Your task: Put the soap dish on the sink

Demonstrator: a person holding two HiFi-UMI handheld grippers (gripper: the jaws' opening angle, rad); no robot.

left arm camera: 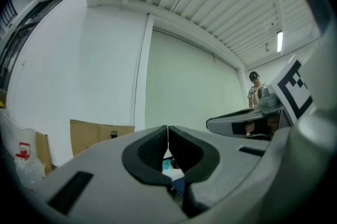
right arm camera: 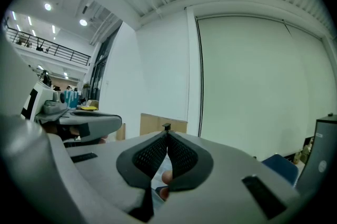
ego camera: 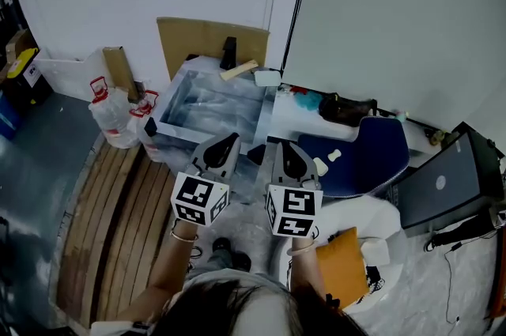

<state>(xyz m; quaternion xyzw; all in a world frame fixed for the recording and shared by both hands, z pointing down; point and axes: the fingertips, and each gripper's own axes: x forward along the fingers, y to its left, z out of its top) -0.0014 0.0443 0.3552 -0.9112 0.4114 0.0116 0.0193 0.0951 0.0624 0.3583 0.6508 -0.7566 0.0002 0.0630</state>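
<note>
A steel sink (ego camera: 180, 129) stands on the floor against the white wall. On its back right corner lies a pale rectangular dish (ego camera: 267, 77), seemingly the soap dish, with a wooden block (ego camera: 239, 69) beside it. My left gripper (ego camera: 225, 143) and right gripper (ego camera: 286, 151) are held side by side in front of the sink, well short of the dish. Both are shut and empty. In the left gripper view the pads (left arm camera: 152, 149) meet at the tip, and the right gripper's pads (right arm camera: 179, 157) do the same. Both gripper views look above the sink at the wall.
A blue chair (ego camera: 371, 156) with a small white object (ego camera: 326, 160) stands to the right of the sink. A dark laptop (ego camera: 443, 188) and an orange cushion (ego camera: 341, 263) lie further right. Plastic bags (ego camera: 118, 109), cardboard (ego camera: 209, 38) and wooden slats (ego camera: 118, 224) are on the left.
</note>
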